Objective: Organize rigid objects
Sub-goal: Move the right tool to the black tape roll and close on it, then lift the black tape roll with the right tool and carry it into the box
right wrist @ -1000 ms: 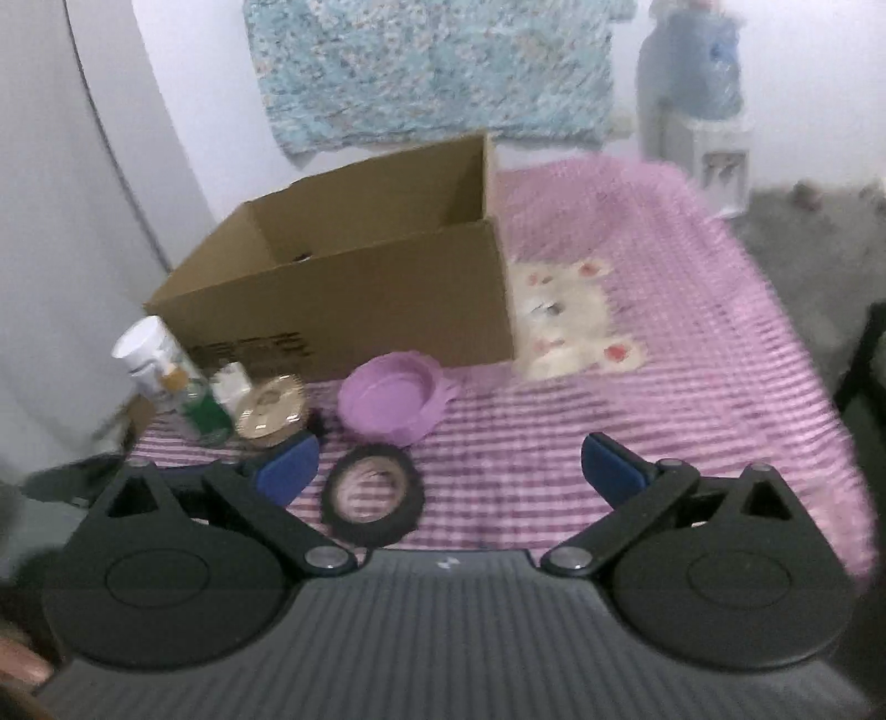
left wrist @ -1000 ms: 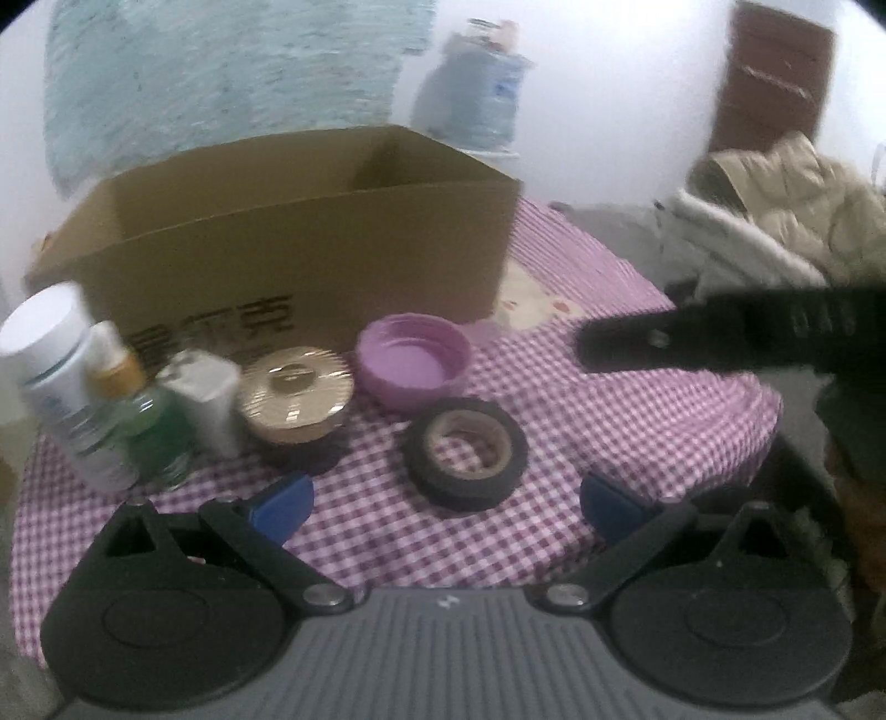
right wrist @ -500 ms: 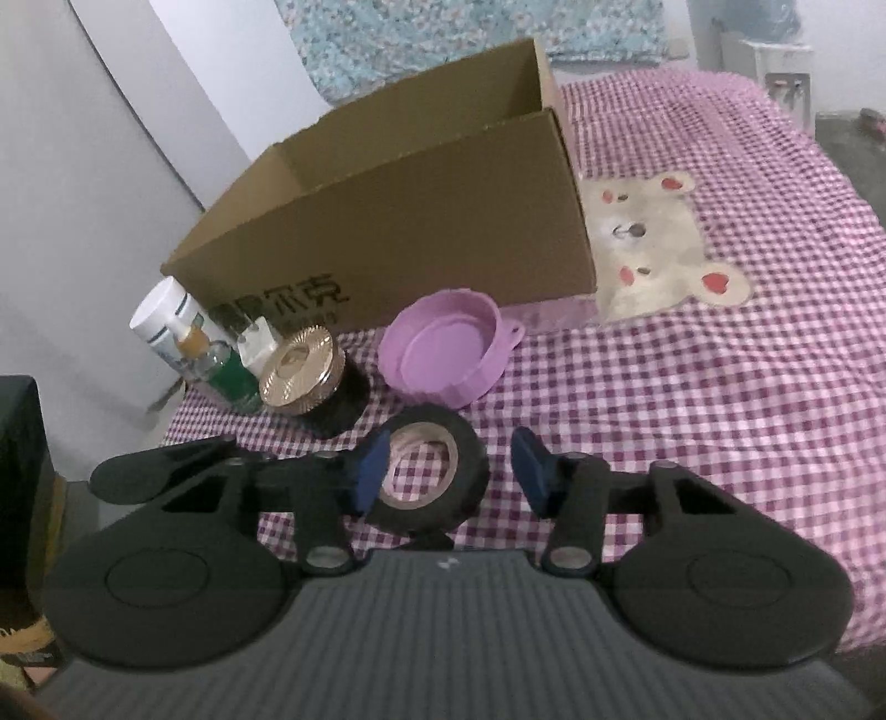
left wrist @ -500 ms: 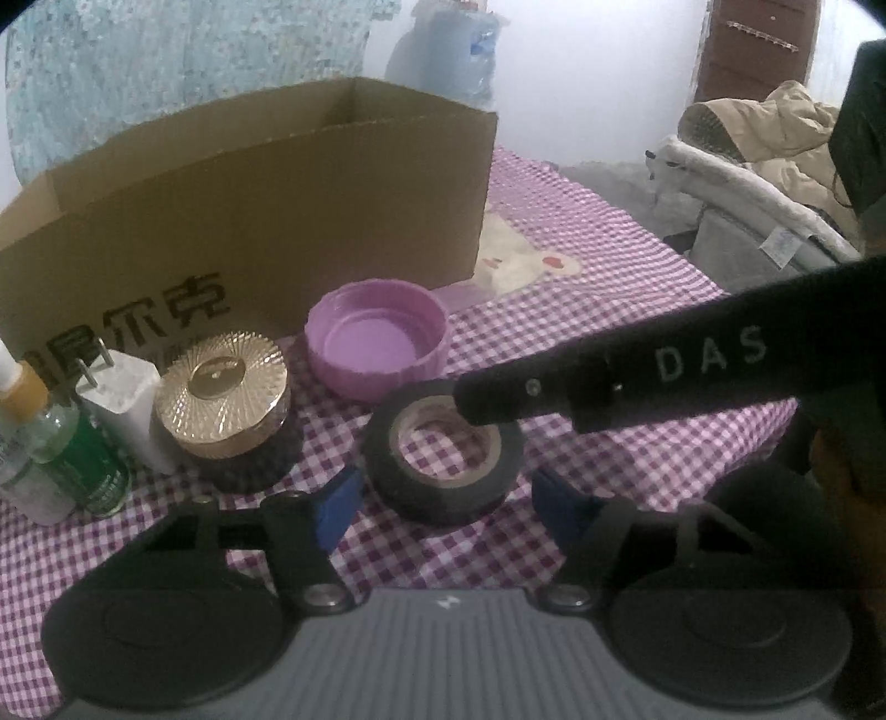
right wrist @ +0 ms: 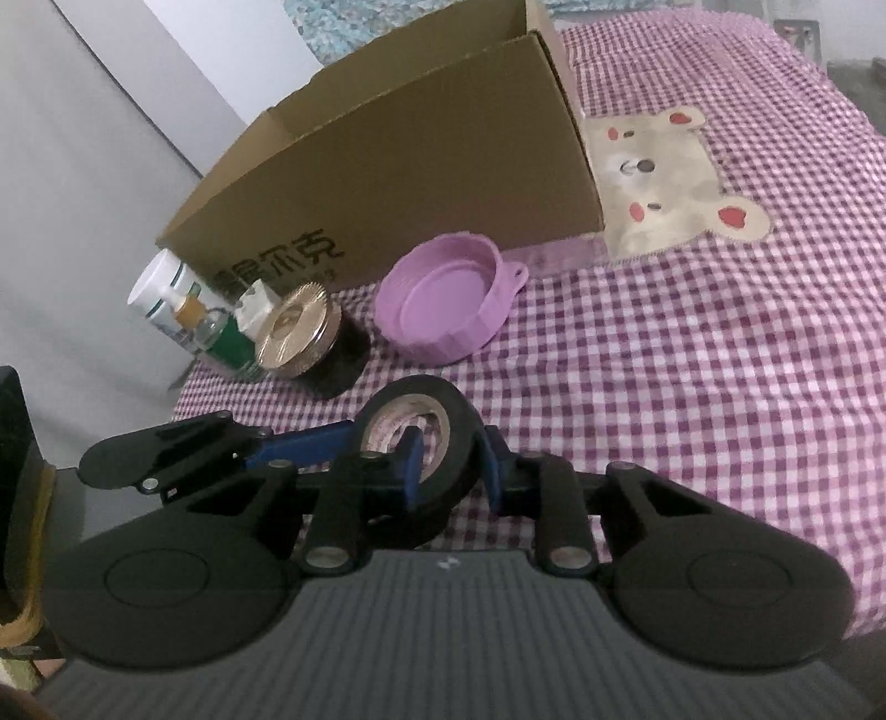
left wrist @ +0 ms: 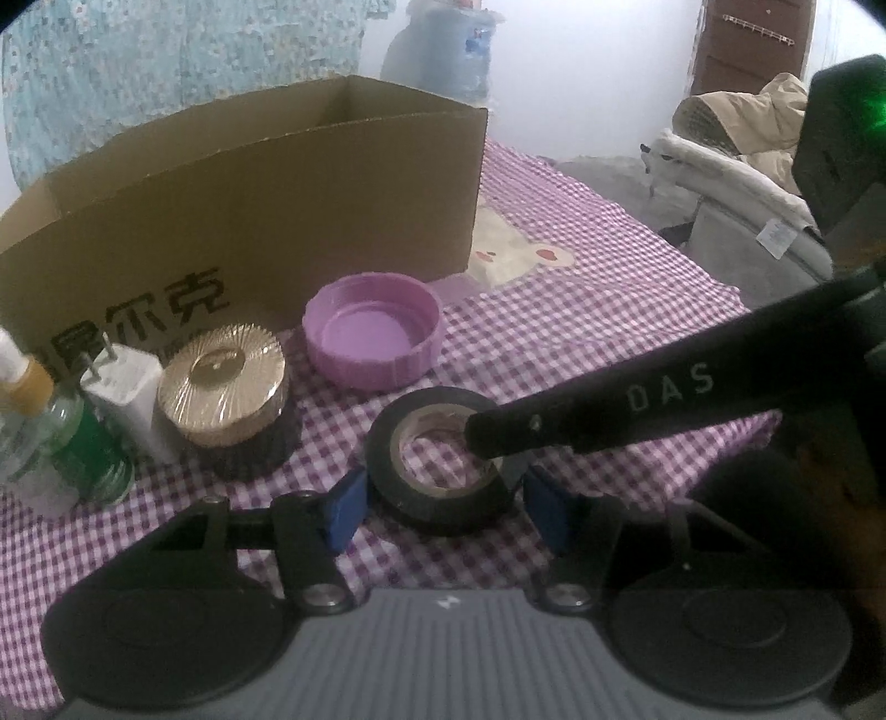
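Note:
A black tape roll [left wrist: 410, 487] [right wrist: 437, 426] lies on the checked cloth. My right gripper [right wrist: 449, 462] is shut on its wall, one finger inside the ring and one outside; its arm shows in the left wrist view [left wrist: 609, 410]. My left gripper [left wrist: 446, 507] brackets the roll from both sides, jaws part closed, pads close to it but contact is unclear. Behind stand a purple lid [left wrist: 374, 338] [right wrist: 443, 299], a gold-lidded jar [left wrist: 227, 382] [right wrist: 304, 343], a white charger [left wrist: 124, 393], a green bottle [left wrist: 72, 443] and a white bottle [right wrist: 160, 288].
An open cardboard box [left wrist: 249, 183] [right wrist: 398, 166] stands behind the objects. A bear patch [right wrist: 664, 183] is on the cloth to the right. A water dispenser [left wrist: 443, 50] and a chair with coats [left wrist: 736, 138] stand beyond the table.
Both grippers moved in on the tape roll and narrowed. My right gripper closed on the roll's wall; my left jaws came in around it.

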